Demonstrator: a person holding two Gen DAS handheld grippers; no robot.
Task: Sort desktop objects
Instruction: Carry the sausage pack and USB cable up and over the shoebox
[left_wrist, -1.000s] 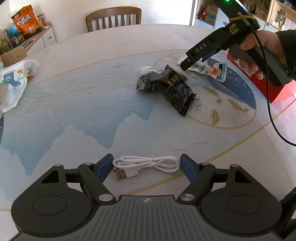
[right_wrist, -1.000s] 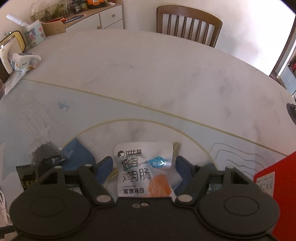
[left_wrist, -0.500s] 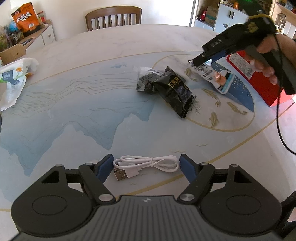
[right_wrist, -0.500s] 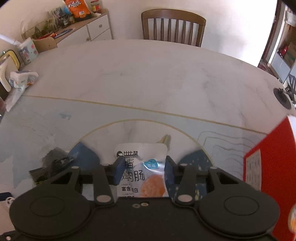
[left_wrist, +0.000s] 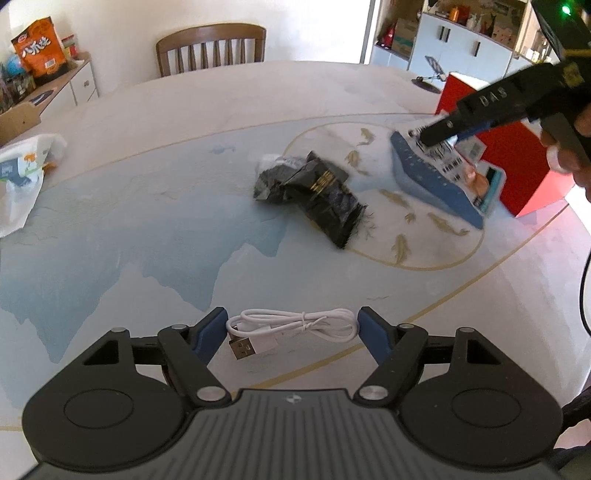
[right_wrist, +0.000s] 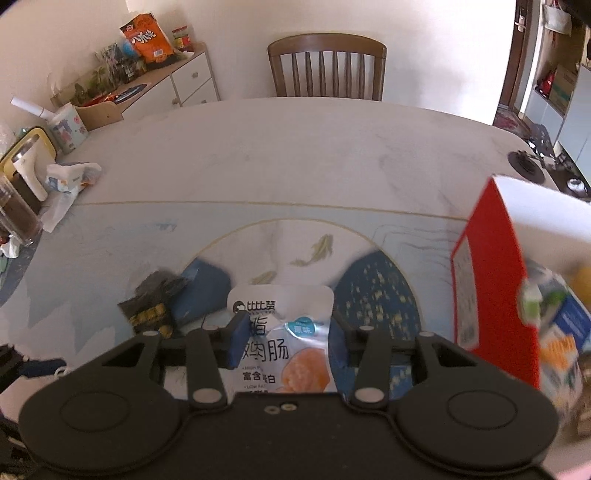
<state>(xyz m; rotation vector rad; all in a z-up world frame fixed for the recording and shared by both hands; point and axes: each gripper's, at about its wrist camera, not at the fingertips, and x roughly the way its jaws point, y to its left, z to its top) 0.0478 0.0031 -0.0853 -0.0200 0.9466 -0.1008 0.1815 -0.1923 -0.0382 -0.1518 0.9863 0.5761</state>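
While the right gripper (right_wrist: 282, 341) clamps the white snack packet (right_wrist: 286, 345) just beside the red box (right_wrist: 493, 280), the left gripper (left_wrist: 291, 334) stands open around the white cable (left_wrist: 291, 326), well apart from that box, on the worktop (left_wrist: 147, 236).

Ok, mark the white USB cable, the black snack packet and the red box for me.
white USB cable (left_wrist: 295, 325), left wrist view, on the tied middle of the coil.
black snack packet (left_wrist: 325, 195), left wrist view, on its crinkled face.
red box (right_wrist: 491, 288), right wrist view, on its red side.
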